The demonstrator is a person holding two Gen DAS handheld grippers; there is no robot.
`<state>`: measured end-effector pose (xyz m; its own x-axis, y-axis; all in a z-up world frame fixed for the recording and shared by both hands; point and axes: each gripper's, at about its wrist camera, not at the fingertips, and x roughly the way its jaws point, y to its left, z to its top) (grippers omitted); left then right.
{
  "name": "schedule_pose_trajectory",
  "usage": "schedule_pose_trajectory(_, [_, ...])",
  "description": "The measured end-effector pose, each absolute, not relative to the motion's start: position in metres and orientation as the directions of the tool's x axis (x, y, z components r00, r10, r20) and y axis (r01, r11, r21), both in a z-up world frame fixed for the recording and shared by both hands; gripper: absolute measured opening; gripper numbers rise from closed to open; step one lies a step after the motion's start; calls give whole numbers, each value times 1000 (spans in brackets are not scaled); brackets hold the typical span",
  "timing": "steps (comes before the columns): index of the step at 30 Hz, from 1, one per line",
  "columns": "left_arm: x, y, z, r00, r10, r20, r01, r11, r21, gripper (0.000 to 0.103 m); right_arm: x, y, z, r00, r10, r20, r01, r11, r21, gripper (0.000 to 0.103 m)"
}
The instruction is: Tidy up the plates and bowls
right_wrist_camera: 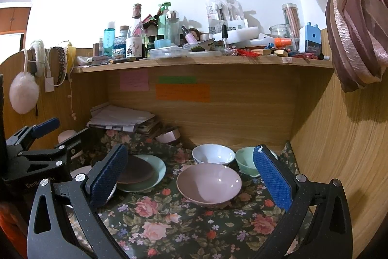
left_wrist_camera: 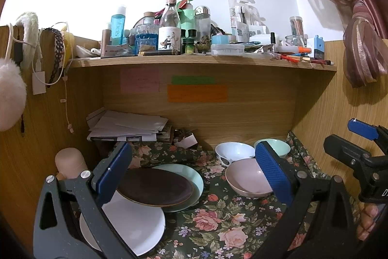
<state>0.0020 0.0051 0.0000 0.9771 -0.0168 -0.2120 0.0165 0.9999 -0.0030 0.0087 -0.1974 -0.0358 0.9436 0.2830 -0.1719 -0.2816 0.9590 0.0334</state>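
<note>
Step in hand, as judged from the layout: approach before the first pick. No plate or bowl is held, and the sorting is only partly done.

Plates: a brown plate (left_wrist_camera: 155, 188) lies on a green plate (left_wrist_camera: 194, 176), and both overlap the far edge of a white plate (left_wrist_camera: 131, 227) on the left side of the table (left_wrist_camera: 218, 222). The brown plate sits tilted, not flat in the stack.

Bowls: a pink bowl (right_wrist_camera: 208, 183) stands alone near the centre-right. Behind it, a white bowl (right_wrist_camera: 213, 154) and a green bowl (right_wrist_camera: 245, 162) stand side by side against the back panel; whether the two touch cannot be told.

Left gripper (left_wrist_camera: 194, 169): jaws spread wide, holding nothing. It hovers above the table between the plate stack and the pink bowl. Its left pad appears over the edge of the brown plate; contact cannot be confirmed.

Right gripper (right_wrist_camera: 191, 176): jaws equally wide, holding nothing, raised above the table. The pink bowl lies framed between its pads.

Next move, as a judgement: lower the right gripper so one pad goes inside the pink bowl and one outside its rim, close on the rim, then lift and nest the bowl with the two behind. Keep clear of the left gripper, which works close by
</note>
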Motion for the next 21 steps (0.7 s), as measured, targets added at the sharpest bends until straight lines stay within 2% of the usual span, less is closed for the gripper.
schedule_pose_trajectory(21, [3, 2, 1, 979, -13, -206, 12, 1000, -7, 103, 10, -198, -35, 943, 284, -170, -282, 959, 36, 103])
